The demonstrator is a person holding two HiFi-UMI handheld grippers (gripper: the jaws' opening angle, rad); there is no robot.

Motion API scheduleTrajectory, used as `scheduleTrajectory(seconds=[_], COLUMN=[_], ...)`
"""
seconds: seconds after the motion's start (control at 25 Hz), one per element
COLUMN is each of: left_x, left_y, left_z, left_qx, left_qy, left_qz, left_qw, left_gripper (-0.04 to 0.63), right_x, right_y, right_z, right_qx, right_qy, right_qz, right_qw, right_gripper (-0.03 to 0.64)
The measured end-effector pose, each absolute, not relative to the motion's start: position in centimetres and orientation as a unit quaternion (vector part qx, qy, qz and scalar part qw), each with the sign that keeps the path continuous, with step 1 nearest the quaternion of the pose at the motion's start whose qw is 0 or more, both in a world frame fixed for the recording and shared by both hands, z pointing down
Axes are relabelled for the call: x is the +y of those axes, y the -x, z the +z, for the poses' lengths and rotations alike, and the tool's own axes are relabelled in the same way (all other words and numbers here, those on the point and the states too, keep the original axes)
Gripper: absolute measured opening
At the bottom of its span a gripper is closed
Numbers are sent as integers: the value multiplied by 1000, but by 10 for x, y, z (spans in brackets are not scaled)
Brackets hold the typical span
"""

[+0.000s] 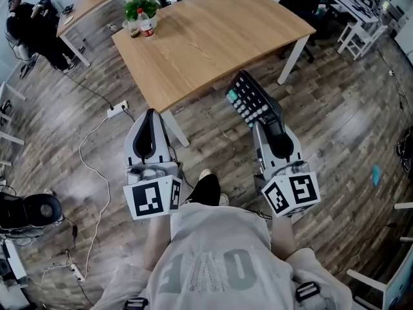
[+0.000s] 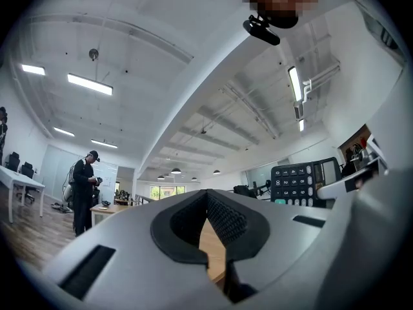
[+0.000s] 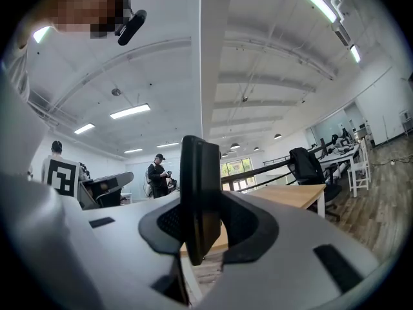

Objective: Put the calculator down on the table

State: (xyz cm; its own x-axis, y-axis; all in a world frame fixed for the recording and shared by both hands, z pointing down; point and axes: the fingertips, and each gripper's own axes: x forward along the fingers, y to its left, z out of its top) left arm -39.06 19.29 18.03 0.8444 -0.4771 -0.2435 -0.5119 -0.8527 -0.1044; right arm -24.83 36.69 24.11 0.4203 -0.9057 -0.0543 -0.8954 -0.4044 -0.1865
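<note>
Bottle (image 1: 146, 23) beside plant (image 1: 141, 6) on table (image 1: 213, 41)

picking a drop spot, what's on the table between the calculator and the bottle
Nothing. In the head view, the table between the calculator and the bottle is bare wood.
</note>
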Motion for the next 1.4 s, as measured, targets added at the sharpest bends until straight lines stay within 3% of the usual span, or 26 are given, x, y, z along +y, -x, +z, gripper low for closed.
scheduleTrajectory(seconds=[0.24,0.64,1.4], left_x=[176,109,-78], left_y=[364,256,57], left_z=[184,196,179], left_qx=[250,231,225], left_qy=[958,963,965], left_qz=[119,122,126], left_qw=[80,64,46], left_gripper=[9,9,9], right_x=[360,306,123], right_y=[222,127,-73], right_z=[243,250,222], right_qx=[532,508,509], right_qy=[842,858,858], right_qz=[-11,-22,-19], right_qw=[83,73,63], right_gripper=[120,120,118])
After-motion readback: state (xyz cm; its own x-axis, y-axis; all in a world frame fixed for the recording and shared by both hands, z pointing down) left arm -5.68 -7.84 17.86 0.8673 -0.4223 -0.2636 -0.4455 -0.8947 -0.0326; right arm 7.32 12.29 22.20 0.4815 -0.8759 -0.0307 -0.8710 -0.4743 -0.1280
